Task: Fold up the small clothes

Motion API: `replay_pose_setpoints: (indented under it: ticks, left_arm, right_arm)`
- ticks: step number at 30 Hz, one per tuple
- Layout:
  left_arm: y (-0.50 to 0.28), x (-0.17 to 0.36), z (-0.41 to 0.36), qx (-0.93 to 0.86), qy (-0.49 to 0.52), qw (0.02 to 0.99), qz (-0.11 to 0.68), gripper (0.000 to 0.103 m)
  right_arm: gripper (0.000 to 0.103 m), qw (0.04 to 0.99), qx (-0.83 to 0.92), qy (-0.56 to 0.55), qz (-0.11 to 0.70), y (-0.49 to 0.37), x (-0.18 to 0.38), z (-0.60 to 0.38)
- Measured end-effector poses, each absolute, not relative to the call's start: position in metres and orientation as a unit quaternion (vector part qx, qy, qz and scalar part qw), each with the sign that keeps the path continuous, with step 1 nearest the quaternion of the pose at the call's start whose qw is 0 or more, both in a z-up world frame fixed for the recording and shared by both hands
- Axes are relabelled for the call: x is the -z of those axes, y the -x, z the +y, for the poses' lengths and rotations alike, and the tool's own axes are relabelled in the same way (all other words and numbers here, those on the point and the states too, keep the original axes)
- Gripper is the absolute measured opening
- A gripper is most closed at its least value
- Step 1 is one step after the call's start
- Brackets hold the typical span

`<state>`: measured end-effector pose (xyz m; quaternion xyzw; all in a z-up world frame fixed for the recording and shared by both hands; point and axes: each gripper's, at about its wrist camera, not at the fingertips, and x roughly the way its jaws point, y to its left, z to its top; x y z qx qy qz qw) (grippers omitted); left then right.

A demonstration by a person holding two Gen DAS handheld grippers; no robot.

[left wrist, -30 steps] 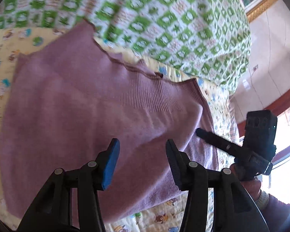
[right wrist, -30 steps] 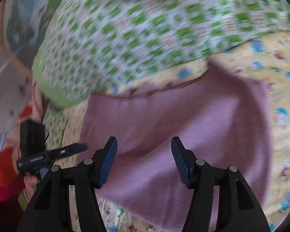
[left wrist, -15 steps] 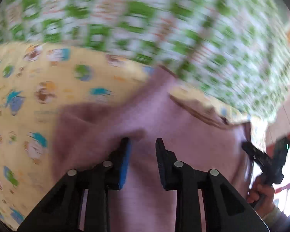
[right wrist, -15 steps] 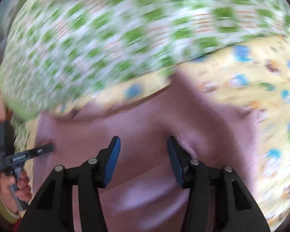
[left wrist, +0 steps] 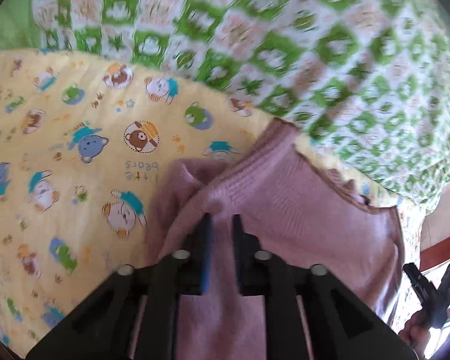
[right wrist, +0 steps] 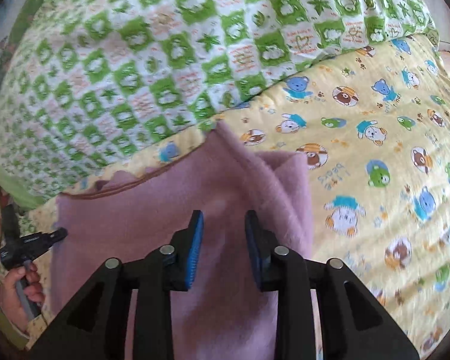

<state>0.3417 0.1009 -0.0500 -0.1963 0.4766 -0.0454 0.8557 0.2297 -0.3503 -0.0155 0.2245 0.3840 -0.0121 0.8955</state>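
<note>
A small mauve knit garment (left wrist: 300,210) lies on a yellow bear-print sheet (left wrist: 60,150); it also shows in the right wrist view (right wrist: 165,210). My left gripper (left wrist: 222,219) is nearly shut, with a fold of the garment's left edge bunched between its blue-padded fingers. My right gripper (right wrist: 223,219) hovers over the garment's right part, jaws narrowed but apart, with cloth beneath them. The right gripper shows small at the right edge of the left wrist view (left wrist: 429,285), and the left gripper at the left edge of the right wrist view (right wrist: 33,243).
A green-and-white patterned quilt (left wrist: 285,45) is heaped just behind the garment, also in the right wrist view (right wrist: 165,60). The yellow sheet (right wrist: 390,150) stretches to the right. A wall and red window frame (left wrist: 444,240) lie at far right.
Both grippers moved forward to the garment's far corners. Both jaws narrowed, the left one closing on a fold of cloth that is now lifted and bunched.
</note>
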Motion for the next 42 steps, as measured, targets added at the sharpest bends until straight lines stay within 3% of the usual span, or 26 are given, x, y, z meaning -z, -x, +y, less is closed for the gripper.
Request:
replay_pose_setpoints:
  ticks: [3, 9, 14, 19, 22, 32, 42]
  left_arm:
    - [-0.315, 0.03, 0.075, 0.087, 0.189, 0.864, 0.458, 0.036]
    - [-0.294, 0.055, 0.031, 0.116, 0.144, 0.847, 0.498, 0.037]
    - [-0.302, 0.09, 0.065, 0.07, 0.178, 0.83, 0.523, 0.035]
    - [-0.301, 0.084, 0.08, 0.059, 0.196, 0.829, 0.52, 0.035]
    - [-0.287, 0.071, 0.084, 0.051, 0.204, 0.831, 0.515, 0.051]
    - [-0.203, 0.069, 0.119, -0.004, 0.261, 0.812, 0.521, 0.076]
    - [-0.168, 0.105, 0.143, -0.02, 0.382, 0.756, 0.531, 0.077]
  right_arm:
    - [0.054, 0.894, -0.027, -0.212, 0.393, -0.208, 0.008, -0.327]
    - [0.055, 0.868, -0.012, -0.142, 0.477, -0.186, 0.035, -0.306]
    - [0.054, 0.824, 0.036, -0.087, 0.559, -0.154, 0.068, -0.316]
    - [0.054, 0.827, 0.042, -0.04, 0.56, -0.132, 0.063, -0.308]
    - [0.054, 0.832, 0.032, -0.08, 0.548, -0.13, 0.054, -0.315]
    - [0.055, 0.859, -0.017, -0.15, 0.489, -0.131, 0.01, -0.301]
    - [0.055, 0.855, -0.082, -0.165, 0.485, -0.164, 0.003, -0.241]
